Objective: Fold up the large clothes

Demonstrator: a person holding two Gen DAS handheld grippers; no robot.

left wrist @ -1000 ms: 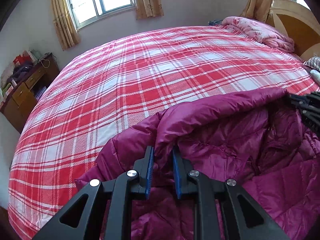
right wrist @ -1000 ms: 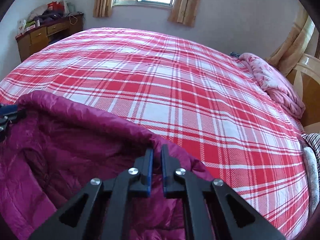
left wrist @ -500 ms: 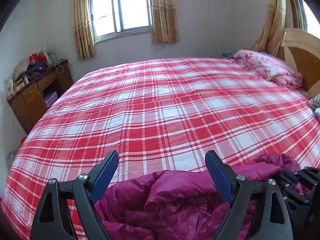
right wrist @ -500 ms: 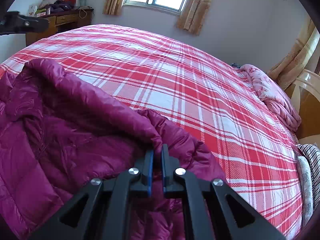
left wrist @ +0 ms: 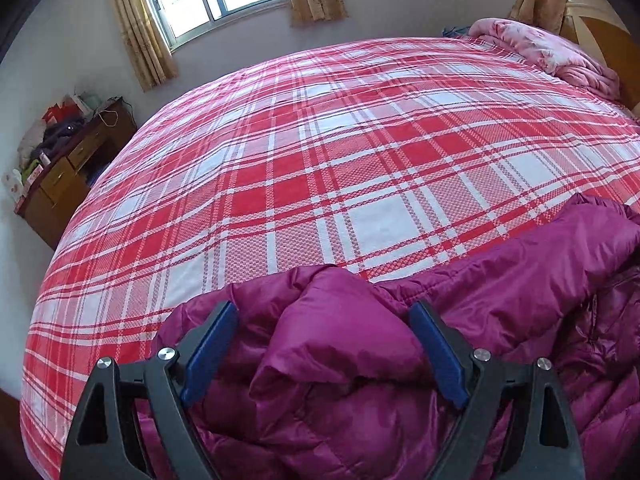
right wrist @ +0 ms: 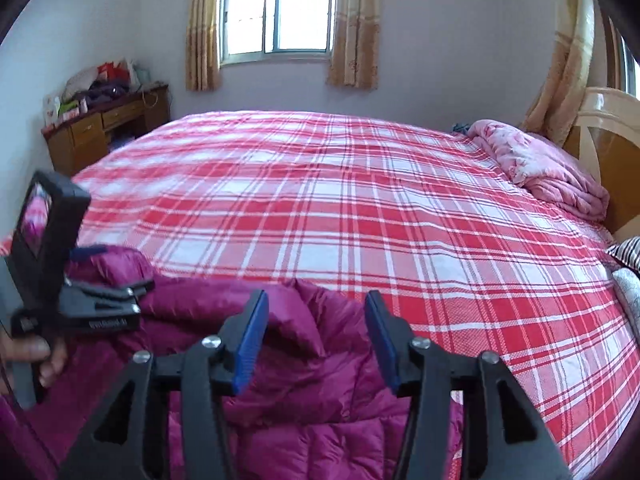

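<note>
While the jacket lies bunched between both, left tongs gape wide; right tongs are opening

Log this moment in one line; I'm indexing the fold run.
stage: release after fold | left gripper: open, off jacket | right gripper: jaws opening, jacket fold loose between them | jacket: on plaid bed

The red plaid bed cover lies flat and bare over most of the bed, so there is wide free room ahead. Near the front edge the puffy magenta jacket makes a raised heap in the way. At the far right corner a pink quilt is bunched against the wooden headboard. A cluttered wooden desk blocks the far left side, beside the bed.
</note>
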